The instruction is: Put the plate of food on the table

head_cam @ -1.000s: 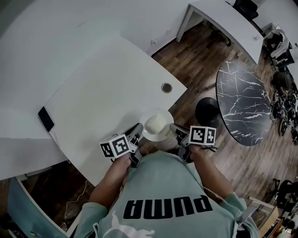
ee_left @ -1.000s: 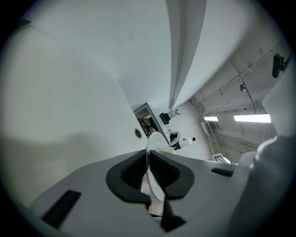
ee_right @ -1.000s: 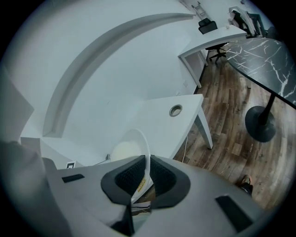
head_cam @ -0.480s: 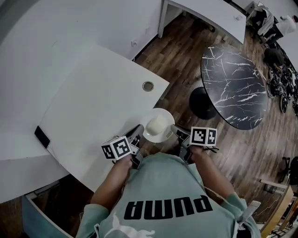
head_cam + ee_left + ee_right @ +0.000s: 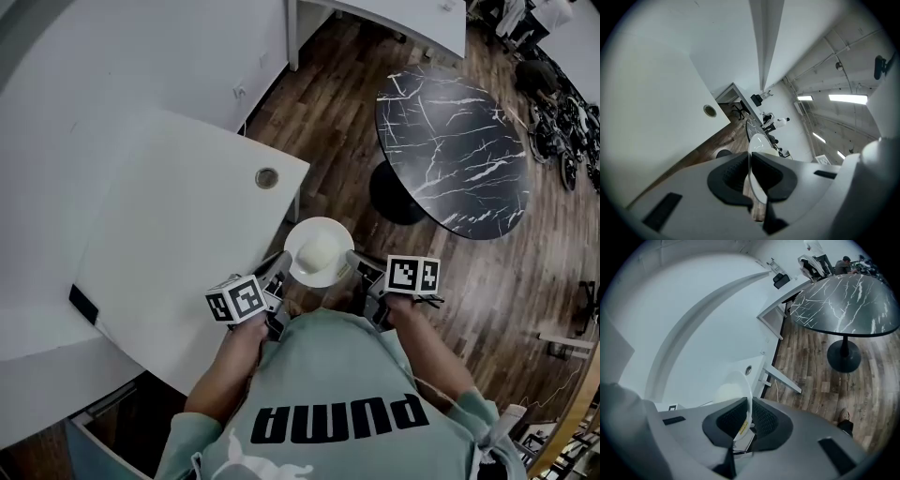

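The left gripper (image 5: 277, 268) is clamping its jaws on one rim of the white plate (image 5: 319, 226), and the right gripper (image 5: 356, 263) is pinching the opposite rim, its jaws closed on the thin edge. The plate is hanging between the two grippers, just in front of both, and is carrying a pale mound of food (image 5: 319, 253). The white table (image 5: 169, 225) is lying just beside the left gripper, its round cable hole (image 5: 267, 177) ahead of that gripper. A black marble table (image 5: 450, 141) is standing on the wooden floor (image 5: 328, 103), well ahead of the right gripper.
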{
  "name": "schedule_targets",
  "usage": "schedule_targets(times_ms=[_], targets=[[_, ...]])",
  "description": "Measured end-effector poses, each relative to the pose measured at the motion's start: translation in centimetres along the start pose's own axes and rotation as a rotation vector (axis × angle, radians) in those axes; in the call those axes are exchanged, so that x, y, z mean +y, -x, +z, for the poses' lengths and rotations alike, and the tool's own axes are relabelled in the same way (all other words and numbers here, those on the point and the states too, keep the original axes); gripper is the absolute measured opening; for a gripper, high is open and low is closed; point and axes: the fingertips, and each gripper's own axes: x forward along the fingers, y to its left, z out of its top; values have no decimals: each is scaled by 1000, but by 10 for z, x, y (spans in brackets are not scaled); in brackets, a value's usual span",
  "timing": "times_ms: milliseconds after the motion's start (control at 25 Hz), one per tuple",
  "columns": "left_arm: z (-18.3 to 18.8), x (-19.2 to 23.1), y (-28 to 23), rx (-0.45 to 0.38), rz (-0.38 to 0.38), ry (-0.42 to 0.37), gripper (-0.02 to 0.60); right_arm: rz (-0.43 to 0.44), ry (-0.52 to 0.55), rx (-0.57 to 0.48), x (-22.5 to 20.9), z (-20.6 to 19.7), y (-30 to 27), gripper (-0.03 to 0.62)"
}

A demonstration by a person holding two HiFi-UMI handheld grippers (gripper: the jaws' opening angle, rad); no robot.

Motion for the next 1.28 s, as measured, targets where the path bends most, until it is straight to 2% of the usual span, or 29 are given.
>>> schedule_targets(times_ms=[320,840,1280], targets=[[-10,-24,-38,28,9,-29,31,16,-24,-19,-31,22,25,38],[-31,-79,-113,54,69,-81,31,64,-47,-33,-93,71,80,38],[-55,-129,-182,100,53,-134,31,77,-92,-84,-151,106,134,38]])
